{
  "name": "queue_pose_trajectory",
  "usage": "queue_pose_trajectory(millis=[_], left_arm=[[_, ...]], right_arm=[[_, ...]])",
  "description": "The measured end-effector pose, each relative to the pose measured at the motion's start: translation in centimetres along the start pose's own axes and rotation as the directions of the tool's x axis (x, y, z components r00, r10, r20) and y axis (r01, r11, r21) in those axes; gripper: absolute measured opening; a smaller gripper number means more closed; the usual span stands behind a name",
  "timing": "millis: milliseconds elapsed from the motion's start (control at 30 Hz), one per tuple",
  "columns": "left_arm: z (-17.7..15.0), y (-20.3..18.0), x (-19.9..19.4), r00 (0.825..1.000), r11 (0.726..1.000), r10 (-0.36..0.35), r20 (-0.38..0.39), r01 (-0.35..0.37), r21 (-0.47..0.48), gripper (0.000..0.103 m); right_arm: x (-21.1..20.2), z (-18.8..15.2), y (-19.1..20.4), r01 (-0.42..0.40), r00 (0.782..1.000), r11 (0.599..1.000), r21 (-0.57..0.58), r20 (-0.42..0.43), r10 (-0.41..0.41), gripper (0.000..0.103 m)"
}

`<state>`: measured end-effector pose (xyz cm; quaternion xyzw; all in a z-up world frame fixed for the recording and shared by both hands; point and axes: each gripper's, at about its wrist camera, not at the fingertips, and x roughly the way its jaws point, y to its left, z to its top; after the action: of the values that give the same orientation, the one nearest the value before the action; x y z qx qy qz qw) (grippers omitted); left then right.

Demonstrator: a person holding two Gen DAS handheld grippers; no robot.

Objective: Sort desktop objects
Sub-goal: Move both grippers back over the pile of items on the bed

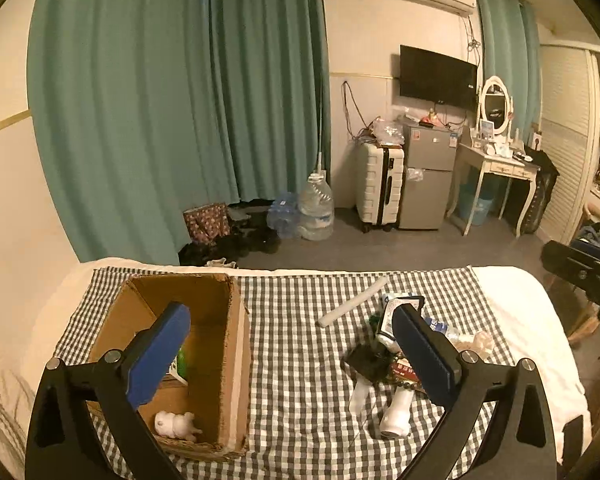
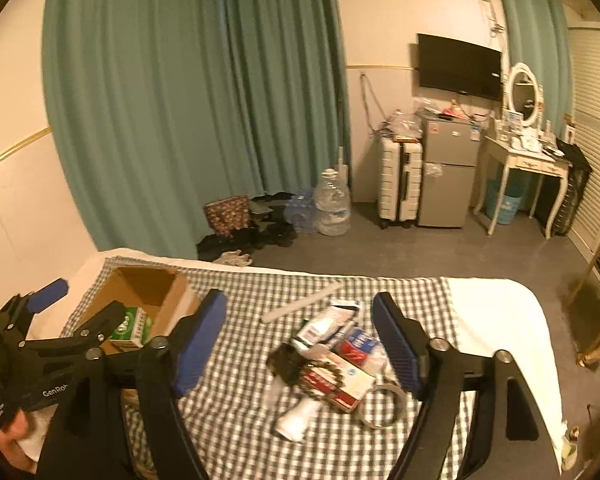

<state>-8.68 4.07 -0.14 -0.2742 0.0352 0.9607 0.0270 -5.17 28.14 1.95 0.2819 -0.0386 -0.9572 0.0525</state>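
Several small objects (image 2: 332,360) heaped on checkered cloth (image 1: 300,320) right of cardboard box (image 1: 220,320); blurred, partly overlapping, labels unreadable. Left claw (image 1: 292,356) spread wide, empty, over box edge. Right claw (image 2: 300,344) spread, empty, above heap.

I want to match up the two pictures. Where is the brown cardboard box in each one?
Left wrist view: the cardboard box is at lower left, on the checkered cloth.
Right wrist view: the box is at left of centre, partly behind the left gripper.
Shared landmark: the white tube lying to its right.
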Motion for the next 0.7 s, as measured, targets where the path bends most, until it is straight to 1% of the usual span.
queue_pose_trajectory(millis=[33,133,233,267,367,467,533,600,700], left_arm=[[-0.1,-0.4,0.1,1.000,1.000,-0.006,0.003,0.006,0.002,0.103],[-0.4,-1.6,0.6,1.000,0.999,-0.028,0.010,0.028,0.024,0.103],[-0.8,-2.2,1.8,0.997,0.996,-0.074,-0.010,0.074,0.054,0.103],[-1.0,-2.4,2.2,0.996,0.995,-0.088,-0.022,0.089,0.055,0.103],[-1.5,-2.6,3.5,0.991,0.992,-0.124,-0.059,0.125,0.027,0.103],[-2.2,-2.6,4.6,0.983,0.988,-0.156,-0.096,0.156,-0.010,0.103],[-2.6,-2.7,5.1,0.981,0.986,-0.164,-0.106,0.163,-0.018,0.103],[-3.0,-3.2,5.7,0.982,0.988,-0.151,-0.116,0.152,0.002,0.103],[-3.7,-4.1,6.4,0.983,0.989,-0.133,-0.127,0.139,0.041,0.103]], right_arm=[[-0.1,-0.2,-0.5,0.005,1.000,1.000,0.003,0.002,-0.005,0.084],[0.1,-0.8,-2.1,0.033,0.999,0.999,0.022,0.001,-0.033,0.086],[0.6,-1.5,-3.2,0.043,0.999,0.999,0.030,-0.009,-0.043,0.089],[0.8,-1.6,-3.3,0.043,0.999,0.999,0.030,-0.010,-0.042,0.091],[1.3,-2.8,-4.4,0.051,0.999,0.998,0.039,-0.008,-0.051,0.096],[1.6,-3.8,-5.4,0.059,0.998,0.997,0.046,-0.019,-0.059,0.097],[2.4,-4.8,-6.2,0.071,0.997,0.996,0.054,-0.045,-0.068,0.097],[3.2,-5.5,-6.9,0.081,0.995,0.994,0.068,-0.067,-0.076,0.097],[4.8,-7.1,-8.0,0.095,0.988,0.991,0.097,-0.130,-0.082,0.098]])
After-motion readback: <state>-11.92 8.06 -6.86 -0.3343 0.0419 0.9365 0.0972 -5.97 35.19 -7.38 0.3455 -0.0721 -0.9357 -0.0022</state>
